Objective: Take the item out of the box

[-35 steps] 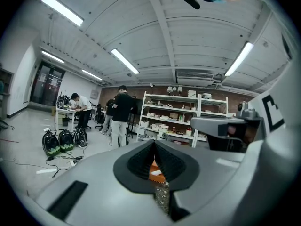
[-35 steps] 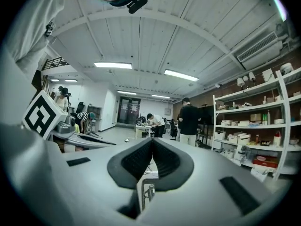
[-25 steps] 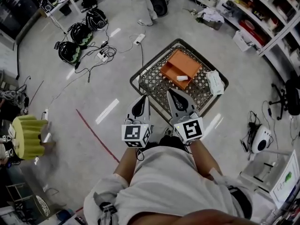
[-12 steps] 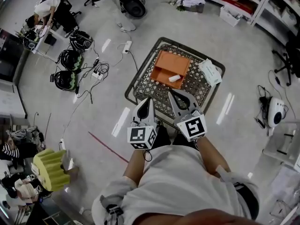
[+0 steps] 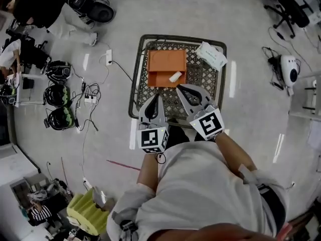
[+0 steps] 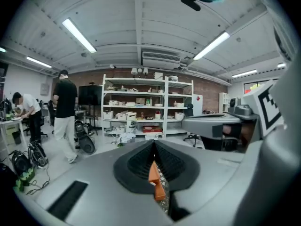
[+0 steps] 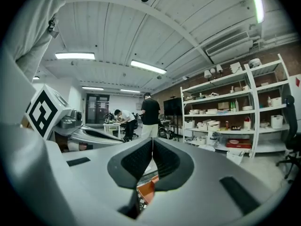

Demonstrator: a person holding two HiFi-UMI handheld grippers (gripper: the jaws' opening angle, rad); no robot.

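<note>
Two handheld grippers hang side by side above a dark wire-mesh basket [image 5: 134, 79] that stands on a grey floor, seen from the head view looking steeply down. The left gripper [image 5: 157, 100] and the right gripper [image 5: 181, 88] both point toward twelve o'clock, each carrying a cube with square black-and-white markers at its rear.

Each gripper's own view shows its jaws pressed together at the tips with nothing between them, so both are closed and empty. Through the slit below the closed tips, the left gripper view shows a sliver of orange and mesh; the right gripper view shows the same.

Inside the basket lies an open orange box [image 5: 165, 67], and a small white item [image 5: 175, 77] rests in the box near its five o'clock corner. The item sits at about one o'clock from the left gripper's tips and at about eleven o'clock, close by, from the right gripper's tips. Neither gripper touches the box or the item. A white packet [image 5: 211, 55] lies at the basket's one o'clock corner.
</note>
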